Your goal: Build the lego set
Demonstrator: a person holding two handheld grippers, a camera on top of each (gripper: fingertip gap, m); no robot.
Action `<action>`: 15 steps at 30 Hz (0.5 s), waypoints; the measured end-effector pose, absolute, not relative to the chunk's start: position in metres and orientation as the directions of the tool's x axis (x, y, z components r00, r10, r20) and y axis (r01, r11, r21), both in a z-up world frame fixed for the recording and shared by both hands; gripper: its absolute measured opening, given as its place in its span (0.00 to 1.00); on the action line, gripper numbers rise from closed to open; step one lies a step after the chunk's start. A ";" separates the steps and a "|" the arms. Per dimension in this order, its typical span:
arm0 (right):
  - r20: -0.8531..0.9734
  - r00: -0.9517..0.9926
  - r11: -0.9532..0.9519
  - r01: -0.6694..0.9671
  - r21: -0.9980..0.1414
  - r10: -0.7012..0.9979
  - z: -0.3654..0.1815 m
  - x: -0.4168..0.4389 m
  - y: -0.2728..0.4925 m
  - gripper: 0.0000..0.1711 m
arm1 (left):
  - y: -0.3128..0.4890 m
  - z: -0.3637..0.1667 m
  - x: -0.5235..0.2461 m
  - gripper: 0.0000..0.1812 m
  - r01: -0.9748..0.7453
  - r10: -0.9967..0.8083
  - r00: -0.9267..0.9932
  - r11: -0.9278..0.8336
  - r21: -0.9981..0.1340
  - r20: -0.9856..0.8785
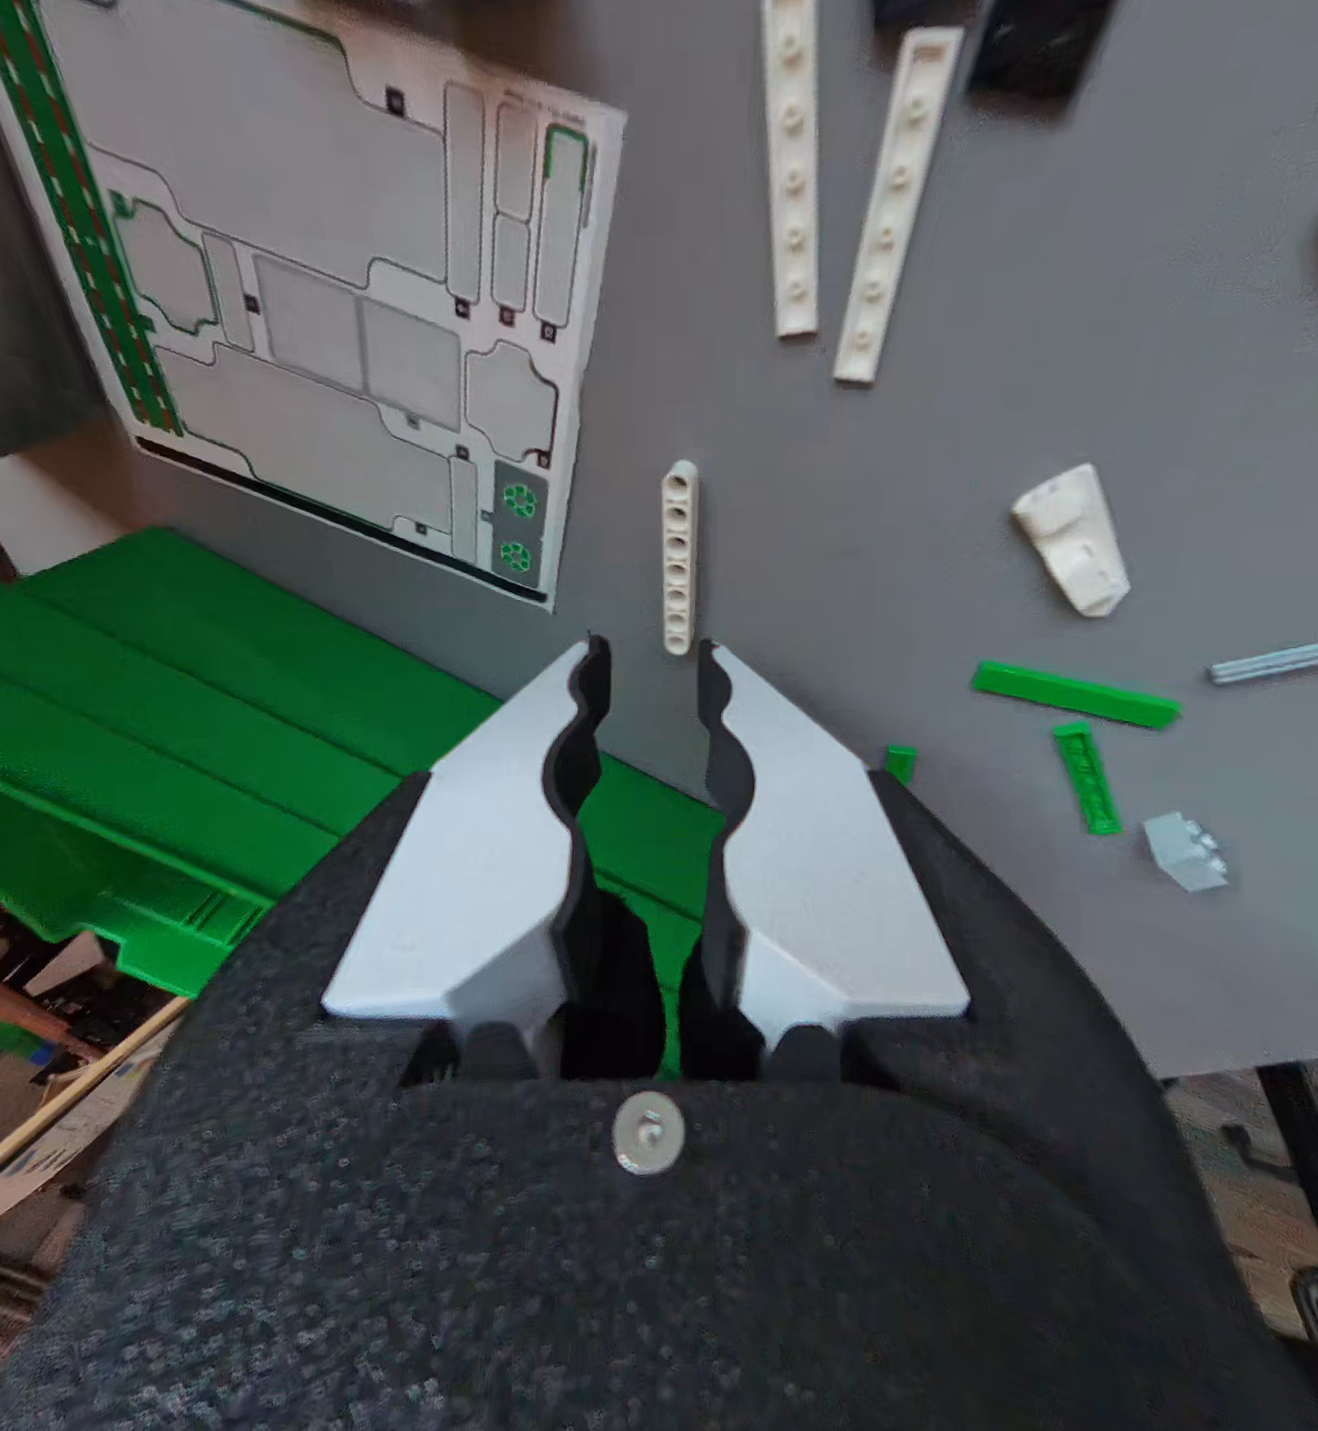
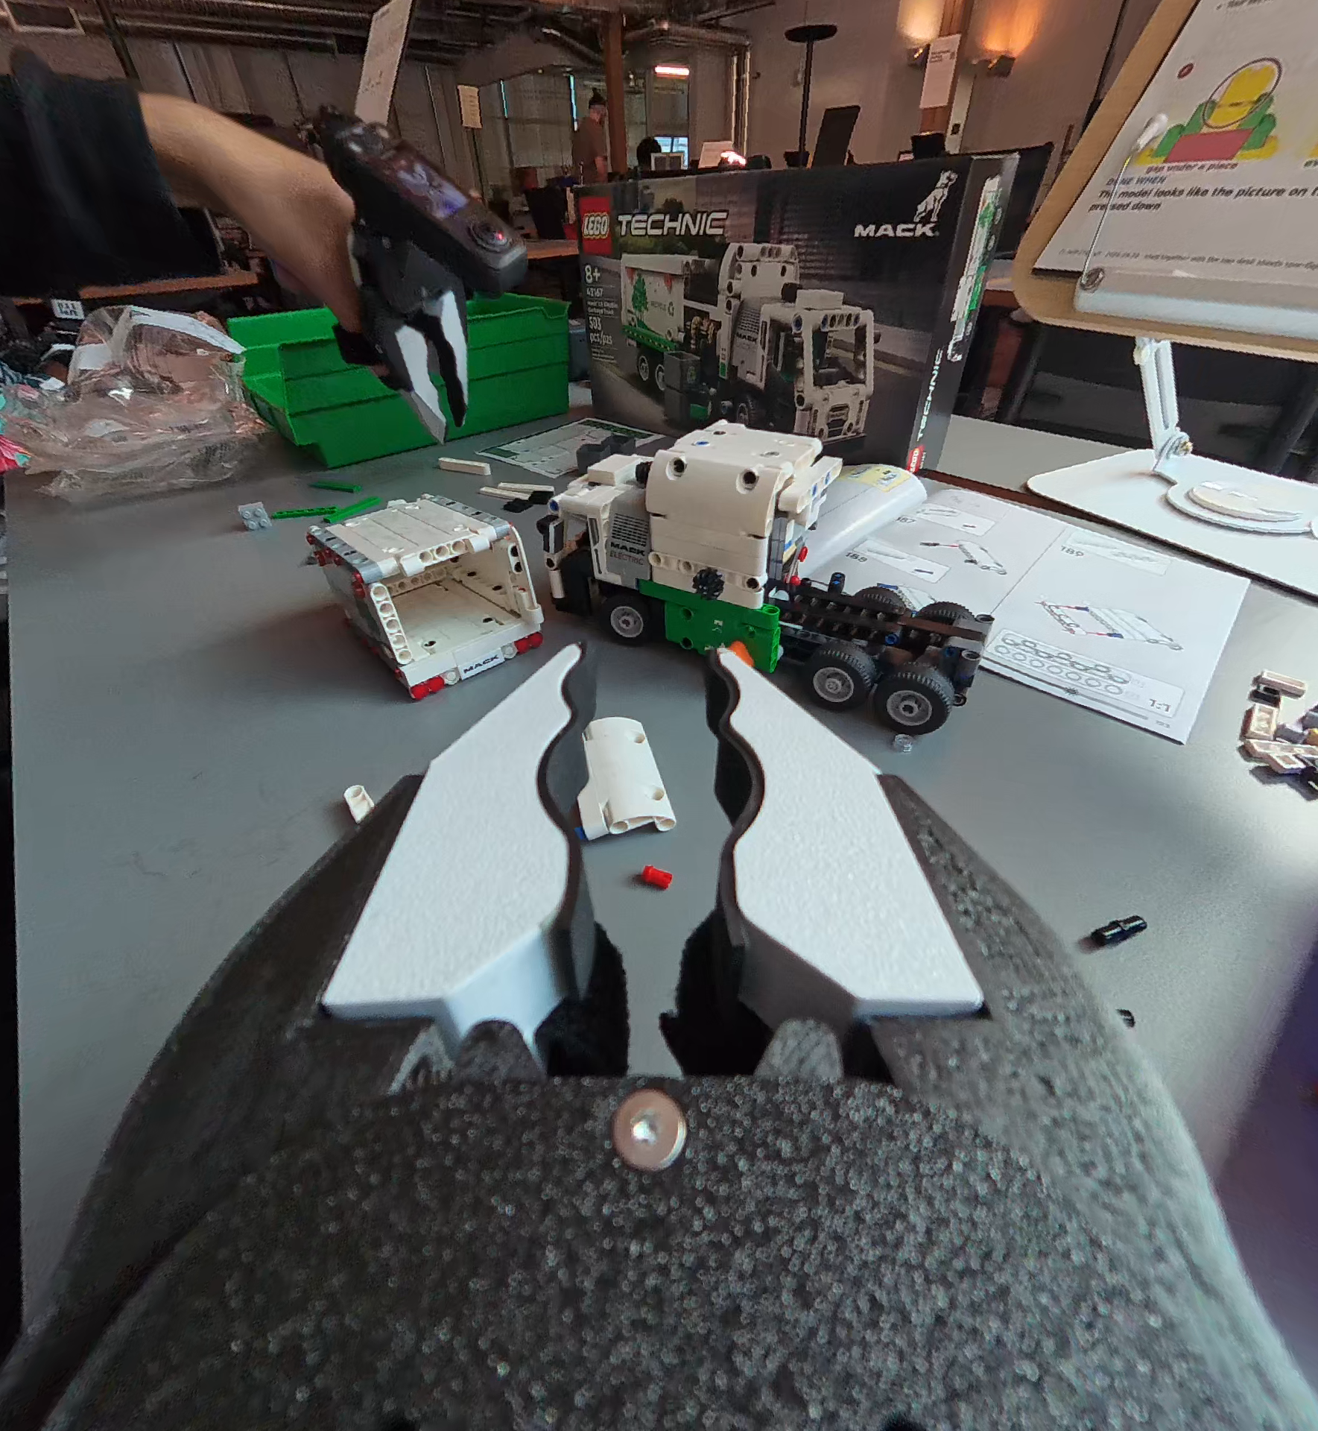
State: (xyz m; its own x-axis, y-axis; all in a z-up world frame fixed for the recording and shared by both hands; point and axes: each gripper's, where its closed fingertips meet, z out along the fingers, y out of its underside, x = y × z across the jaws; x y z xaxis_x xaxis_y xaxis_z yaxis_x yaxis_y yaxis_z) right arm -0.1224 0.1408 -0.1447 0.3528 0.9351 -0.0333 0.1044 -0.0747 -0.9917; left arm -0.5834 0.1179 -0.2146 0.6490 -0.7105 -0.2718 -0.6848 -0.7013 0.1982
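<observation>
A: Above the desk, where was the left gripper?
B: Raised by the green bin, over a white beam; jaws parted, empty.
A: Right gripper?
B: Jaws apart, empty, straddling a white panel piece. Truck and detached body stood beyond, side by side.

there's printed lettering on the set box, the truck cab and the instruction booklet. the clipboard sheet carries some too.
</observation>
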 end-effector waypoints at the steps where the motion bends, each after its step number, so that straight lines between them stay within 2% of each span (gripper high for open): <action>1: -0.039 0.354 -0.080 0.100 -0.992 0.934 -0.144 -0.122 0.141 0.15 | 0.119 -0.220 -0.585 0.11 -0.686 -0.713 0.655 -0.700 0.197 -0.250; 4: -0.055 0.355 -0.094 0.091 -0.991 0.933 -0.144 -0.121 0.143 0.15 | 0.122 -0.231 -0.573 0.11 -0.703 -0.722 0.668 -0.692 0.166 -0.180; 7: -0.055 0.353 -0.094 0.093 -0.991 0.934 -0.144 -0.122 0.143 0.16 | 0.122 -0.236 -0.590 0.10 -0.705 -0.753 0.613 -0.658 0.265 -0.240; 9: -0.047 0.353 -0.087 0.098 -0.991 0.934 -0.144 -0.122 0.142 0.15 | 0.119 -0.240 -0.589 0.03 -0.713 -0.760 0.614 -0.650 0.264 -0.215; 10: -0.045 0.353 -0.085 0.099 -0.992 0.935 -0.144 -0.122 0.142 0.16 | 0.120 -0.240 -0.589 0.03 -0.718 -0.764 0.611 -0.646 0.260 -0.208; 12: -0.045 0.352 -0.085 0.099 -0.991 0.935 -0.145 -0.122 0.142 0.16 | 0.124 -0.235 -0.585 0.03 -0.732 -0.767 0.610 -0.642 0.229 -0.201; 15: -0.044 0.352 -0.084 0.101 -0.991 0.935 -0.145 -0.123 0.142 0.16 | 0.150 -0.206 -0.560 0.03 -0.744 -0.750 0.626 -0.657 0.125 -0.216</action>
State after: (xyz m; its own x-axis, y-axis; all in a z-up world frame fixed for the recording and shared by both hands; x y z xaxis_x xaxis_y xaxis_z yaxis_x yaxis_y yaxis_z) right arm -0.1225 0.1420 -0.1447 0.3522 0.9349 -0.0436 0.1009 -0.0842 -0.9913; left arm -0.5597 0.1499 -0.2057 0.6255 -0.7496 -0.2164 -0.7438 -0.6567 0.1249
